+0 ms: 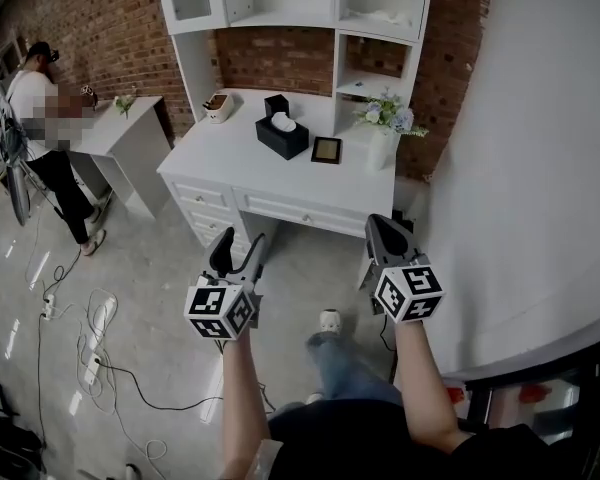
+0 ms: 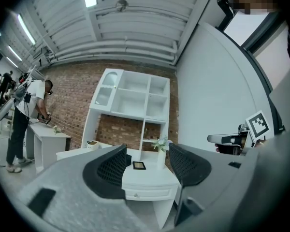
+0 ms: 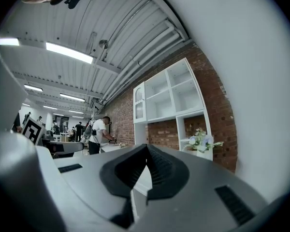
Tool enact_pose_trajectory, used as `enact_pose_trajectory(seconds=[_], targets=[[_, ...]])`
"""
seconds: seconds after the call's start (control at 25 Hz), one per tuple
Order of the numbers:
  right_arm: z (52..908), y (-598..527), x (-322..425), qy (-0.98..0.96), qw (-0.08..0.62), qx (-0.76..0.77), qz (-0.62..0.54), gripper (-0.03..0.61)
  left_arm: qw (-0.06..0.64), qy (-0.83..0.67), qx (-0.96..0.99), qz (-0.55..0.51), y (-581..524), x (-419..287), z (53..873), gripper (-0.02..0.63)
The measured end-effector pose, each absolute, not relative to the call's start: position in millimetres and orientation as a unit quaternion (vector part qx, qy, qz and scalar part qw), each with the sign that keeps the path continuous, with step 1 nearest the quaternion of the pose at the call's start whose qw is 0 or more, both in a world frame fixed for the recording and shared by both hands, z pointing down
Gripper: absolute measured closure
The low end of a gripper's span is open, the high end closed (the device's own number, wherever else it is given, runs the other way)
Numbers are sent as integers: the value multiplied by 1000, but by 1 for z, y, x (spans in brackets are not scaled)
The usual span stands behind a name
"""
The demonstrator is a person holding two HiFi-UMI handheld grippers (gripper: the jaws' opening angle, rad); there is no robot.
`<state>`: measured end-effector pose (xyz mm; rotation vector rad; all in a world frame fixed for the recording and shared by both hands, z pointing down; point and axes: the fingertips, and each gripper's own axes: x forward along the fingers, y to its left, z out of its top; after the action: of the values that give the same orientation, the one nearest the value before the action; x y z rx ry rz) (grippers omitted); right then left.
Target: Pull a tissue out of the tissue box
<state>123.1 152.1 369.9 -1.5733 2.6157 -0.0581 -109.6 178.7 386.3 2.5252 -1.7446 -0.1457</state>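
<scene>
Currently, left gripper (image 1: pixel 238 250) jaws stand spread and empty; right gripper (image 1: pixel 388 233) jaws press together; both are well apart from the tissue box (image 1: pixel 281 136).

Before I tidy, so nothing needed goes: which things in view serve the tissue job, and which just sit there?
Job: tissue box, left claw, right claw.
Lying about: small frame, flower vase, small container.

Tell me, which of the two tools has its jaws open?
The left tool: its dark pads stand apart, with the white desk showing between them. The right tool has its pads meeting at the tips, nothing between.
</scene>
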Motion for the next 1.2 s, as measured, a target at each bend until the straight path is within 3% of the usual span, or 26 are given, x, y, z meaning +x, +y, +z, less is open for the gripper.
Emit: enact_pose_trajectory(seconds=[0.48,1.2], targets=[[369,25,108,863,65,-500,-9,580,15,-583,811,-42,62,-130,386,367],[429,-348,12,894,12,-440,-77,580,86,-620,780,-9,-287,-192,451,367]])
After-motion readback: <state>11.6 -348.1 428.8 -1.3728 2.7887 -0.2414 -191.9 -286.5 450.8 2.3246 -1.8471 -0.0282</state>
